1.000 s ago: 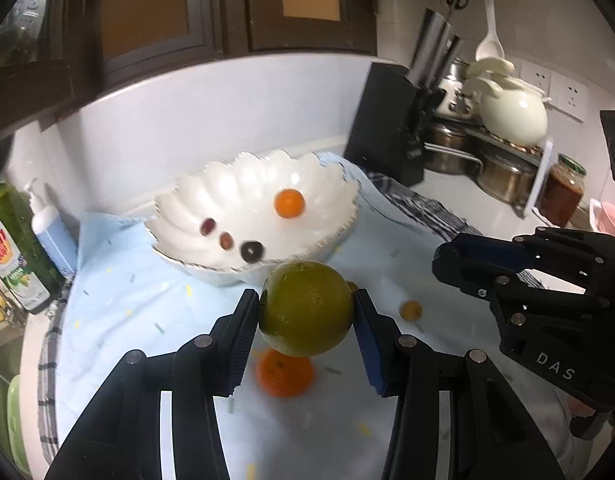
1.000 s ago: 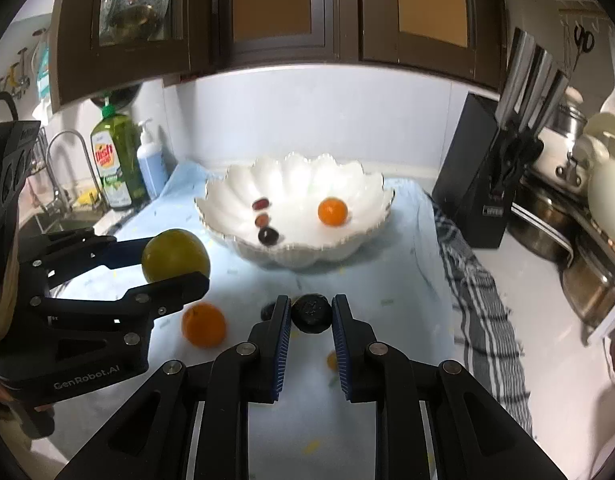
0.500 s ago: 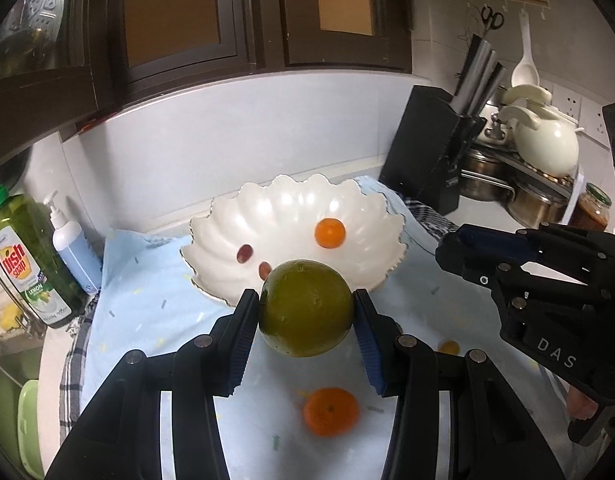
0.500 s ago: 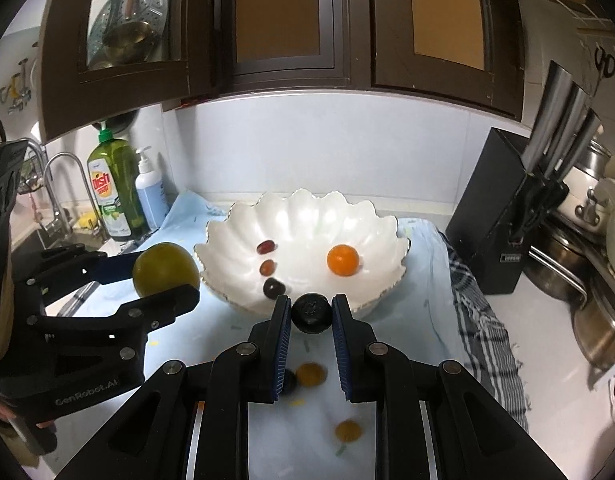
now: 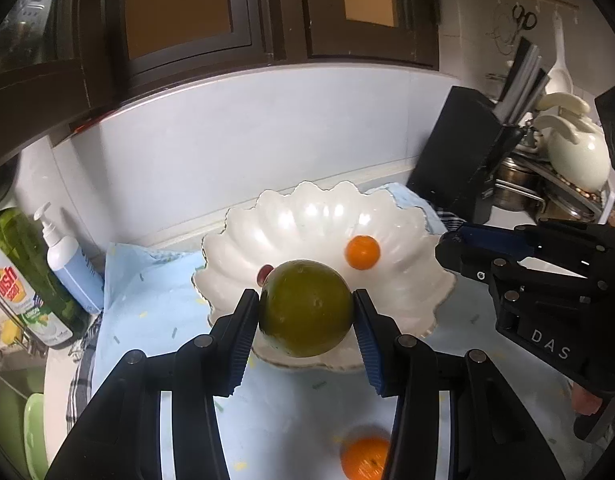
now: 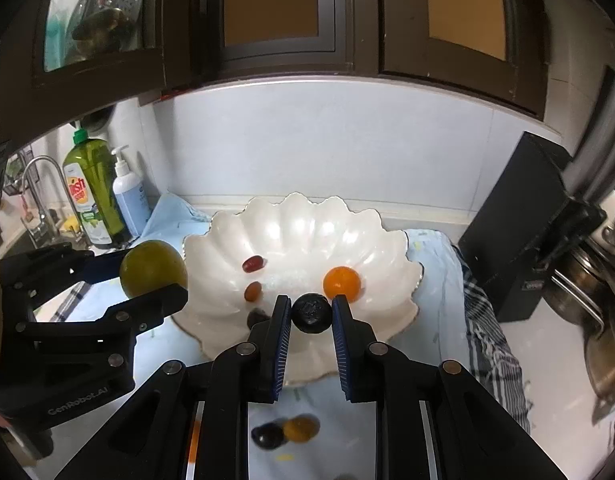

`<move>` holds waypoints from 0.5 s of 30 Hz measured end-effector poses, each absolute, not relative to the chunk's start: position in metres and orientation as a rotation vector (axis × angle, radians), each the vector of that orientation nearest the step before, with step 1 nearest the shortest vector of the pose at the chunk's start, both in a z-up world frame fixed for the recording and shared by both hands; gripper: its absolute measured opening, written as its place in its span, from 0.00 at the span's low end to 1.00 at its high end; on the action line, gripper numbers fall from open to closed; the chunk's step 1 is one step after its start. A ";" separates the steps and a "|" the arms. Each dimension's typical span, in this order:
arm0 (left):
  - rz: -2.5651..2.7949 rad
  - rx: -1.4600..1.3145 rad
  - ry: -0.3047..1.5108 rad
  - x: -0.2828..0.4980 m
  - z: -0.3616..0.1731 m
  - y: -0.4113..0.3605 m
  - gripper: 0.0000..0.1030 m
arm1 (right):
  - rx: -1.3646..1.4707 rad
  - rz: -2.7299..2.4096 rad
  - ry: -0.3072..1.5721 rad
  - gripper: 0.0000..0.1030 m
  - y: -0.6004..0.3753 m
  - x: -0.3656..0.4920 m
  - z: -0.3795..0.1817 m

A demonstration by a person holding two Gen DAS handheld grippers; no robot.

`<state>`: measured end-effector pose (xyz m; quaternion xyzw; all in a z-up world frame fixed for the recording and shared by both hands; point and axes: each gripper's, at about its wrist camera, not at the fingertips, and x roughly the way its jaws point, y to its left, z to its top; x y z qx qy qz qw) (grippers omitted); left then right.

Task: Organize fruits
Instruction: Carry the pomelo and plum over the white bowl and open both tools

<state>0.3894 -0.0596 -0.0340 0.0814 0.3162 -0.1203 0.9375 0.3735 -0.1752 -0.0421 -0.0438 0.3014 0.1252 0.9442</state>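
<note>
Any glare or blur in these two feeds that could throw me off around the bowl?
Left wrist view: bright glare patches on the white bowl inner wall; the orange on the cloth at the bottom edge is smeared; fisheye bends the cabinets. Right wrist view: similar glare on the bowl; the small fruits on the cloth are blurred, but the dark fruit in the claw is sharp.

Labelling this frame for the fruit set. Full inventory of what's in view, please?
bowl: 1, white scalloped, centre of blue cloth
blue cloth: 1, on the counter
small orange fruit: 1, in bowl
small red-brown fruits: 2, in bowl, a dark one beside them
orange: 1, on cloth before bowl
small loose fruits: 2, amber and dark, on cloth
dish soap bottle: 1, green, by the tap
pump bottle: 1, white-blue
knife block: 1, black, right
left gripper: fingers clamp green-yellow fruit
right gripper: fingers clamp small dark fruit
</note>
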 end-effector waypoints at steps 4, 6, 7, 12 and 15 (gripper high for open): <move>-0.249 0.170 0.664 0.410 -0.037 -0.060 0.46 | -0.094 0.255 0.640 0.22 -0.174 0.394 -0.045; -0.251 0.172 0.674 0.421 -0.039 -0.062 0.46 | -0.096 0.251 0.656 0.22 -0.174 0.405 -0.049; -0.252 0.171 0.680 0.426 -0.040 -0.062 0.46 | -0.096 0.250 0.663 0.22 -0.174 0.410 -0.051; -0.264 0.176 0.710 0.452 -0.048 -0.067 0.46 | -0.103 0.238 0.707 0.22 -0.177 0.433 -0.059; -0.268 0.188 0.727 0.465 -0.055 -0.073 0.46 | -0.106 0.238 0.736 0.22 -0.179 0.446 -0.065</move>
